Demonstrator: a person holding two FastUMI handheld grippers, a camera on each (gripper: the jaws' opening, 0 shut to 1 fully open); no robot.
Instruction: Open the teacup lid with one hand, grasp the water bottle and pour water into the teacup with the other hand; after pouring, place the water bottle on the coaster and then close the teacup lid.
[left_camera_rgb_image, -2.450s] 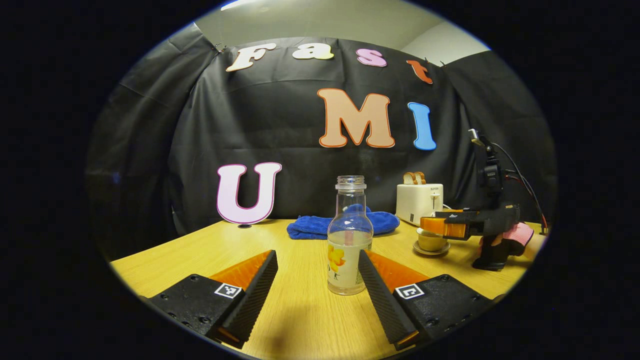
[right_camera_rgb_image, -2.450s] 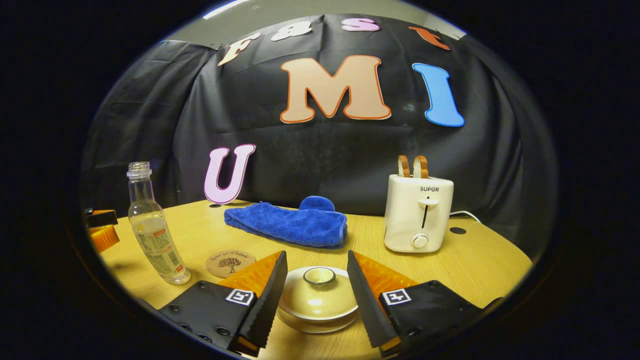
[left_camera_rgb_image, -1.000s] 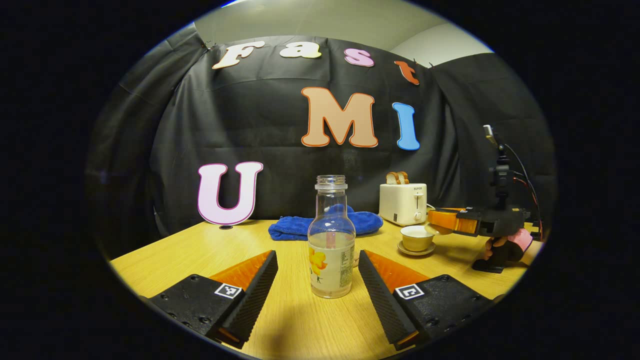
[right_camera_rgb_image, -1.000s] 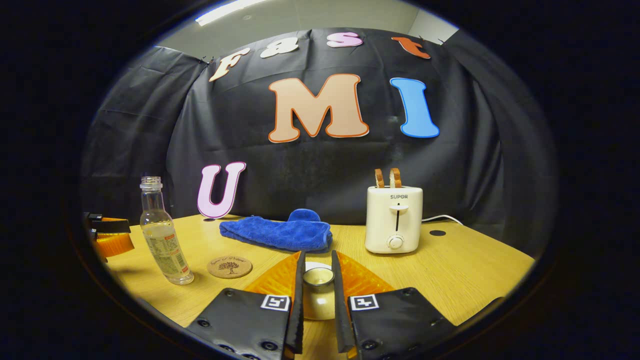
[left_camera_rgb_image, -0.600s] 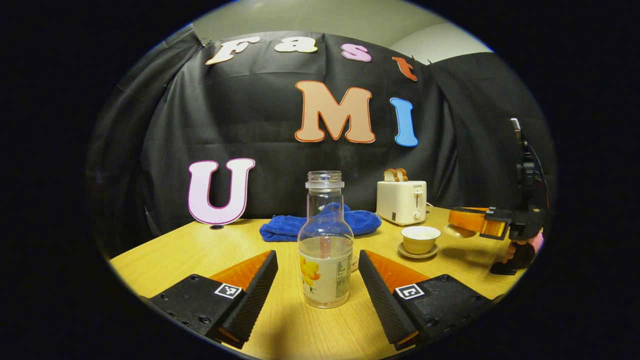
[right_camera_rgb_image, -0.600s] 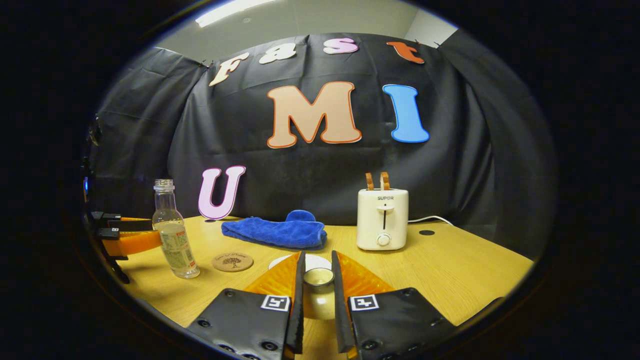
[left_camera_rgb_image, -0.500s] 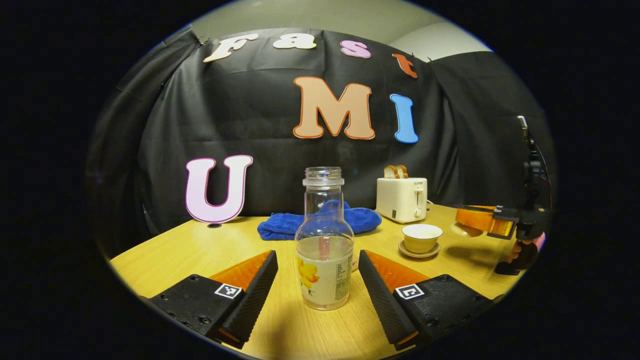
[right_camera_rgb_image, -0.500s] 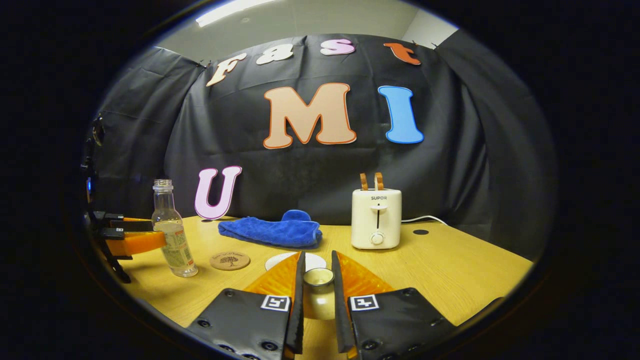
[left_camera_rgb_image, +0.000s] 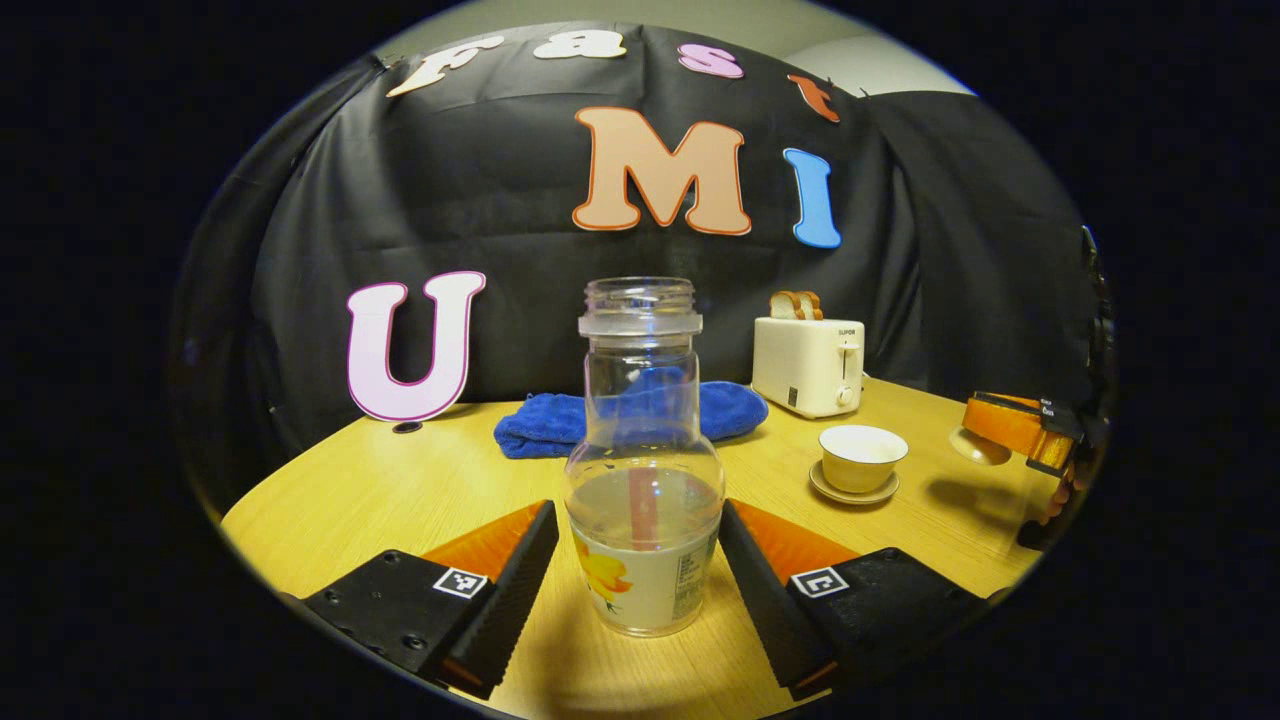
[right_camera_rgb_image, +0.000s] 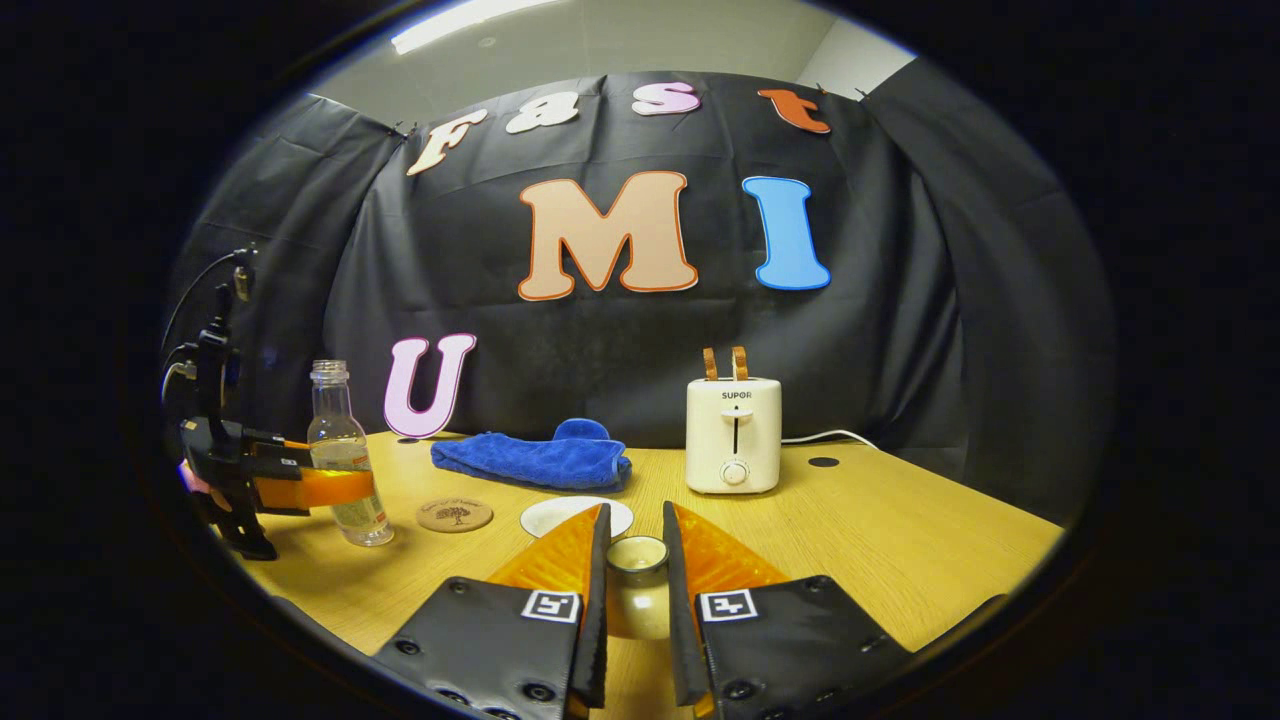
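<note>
A clear water bottle (left_camera_rgb_image: 640, 470), uncapped and partly filled, stands upright on the table between the fingers of my left gripper (left_camera_rgb_image: 636, 515), which is open, its fingers close beside the bottle's sides. The teacup (left_camera_rgb_image: 862, 457) sits uncovered on its saucer (left_camera_rgb_image: 853, 492) to the right. My right gripper (right_camera_rgb_image: 636, 520) is shut on the knob of the teacup lid (right_camera_rgb_image: 637, 590) and holds it above the table, right of the cup. In the right gripper view the bottle (right_camera_rgb_image: 340, 455), the round cork coaster (right_camera_rgb_image: 454, 514) and the teacup (right_camera_rgb_image: 560, 515) lie ahead to the left.
A white toaster (left_camera_rgb_image: 808, 353) with bread and a folded blue towel (left_camera_rgb_image: 620, 415) stand at the back of the wooden table (left_camera_rgb_image: 400, 490). The right gripper (left_camera_rgb_image: 1010, 425), with a hand behind it, hovers at the far right edge of the left gripper view.
My right gripper shut on the lid knob, lifted the lid off the cup and carried it away to the right. My left gripper moved forward until the bottle stood between its fingers.
</note>
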